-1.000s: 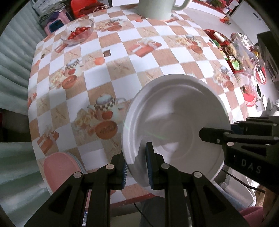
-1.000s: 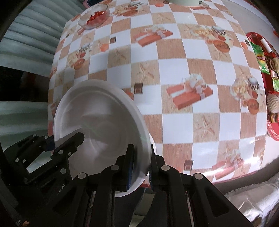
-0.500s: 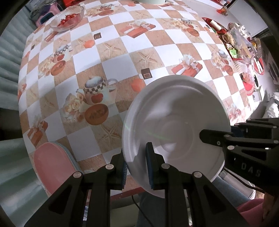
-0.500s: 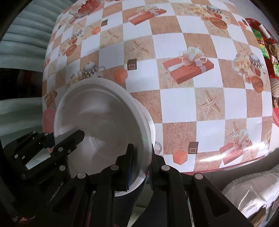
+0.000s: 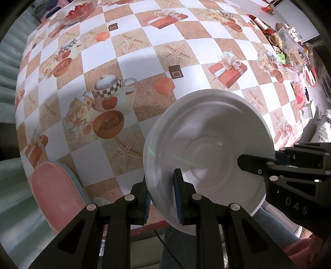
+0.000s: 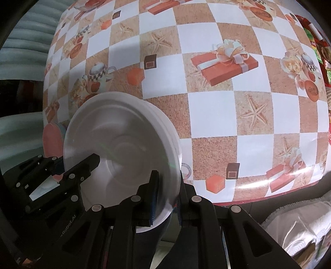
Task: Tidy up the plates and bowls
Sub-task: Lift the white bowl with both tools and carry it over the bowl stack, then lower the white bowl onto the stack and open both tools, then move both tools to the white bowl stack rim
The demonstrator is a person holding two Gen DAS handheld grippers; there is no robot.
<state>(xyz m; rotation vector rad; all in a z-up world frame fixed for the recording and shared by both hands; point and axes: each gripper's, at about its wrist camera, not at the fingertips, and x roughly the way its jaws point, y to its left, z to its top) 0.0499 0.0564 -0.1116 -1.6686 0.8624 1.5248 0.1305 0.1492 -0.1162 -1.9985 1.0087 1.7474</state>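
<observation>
A stack of white bowls (image 5: pixel 209 149) hangs above the near edge of the checkered table (image 5: pixel 144 62), held from both sides. My left gripper (image 5: pixel 161 198) is shut on its left rim. My right gripper (image 6: pixel 165 198) is shut on its right rim; the stack (image 6: pixel 122 149) shows stepped rims there. Each gripper shows in the other's view, the right gripper (image 5: pixel 258 165) and the left gripper (image 6: pixel 70 167). A pink plate on a light blue one (image 5: pixel 55 192) lies at the near left table corner, also in the right wrist view (image 6: pixel 51 142).
A glass bowl of red tomatoes (image 5: pixel 74 12) stands at the far left. Red trays with snacks and wrappers (image 5: pixel 289 47) lie beyond the table's right side. A white cloth (image 6: pixel 300 233) lies below the table edge at the right.
Both grippers have carried the white bowl stack back toward the near table edge and lower. The pink plate has come closer at the left. The grips have not changed.
</observation>
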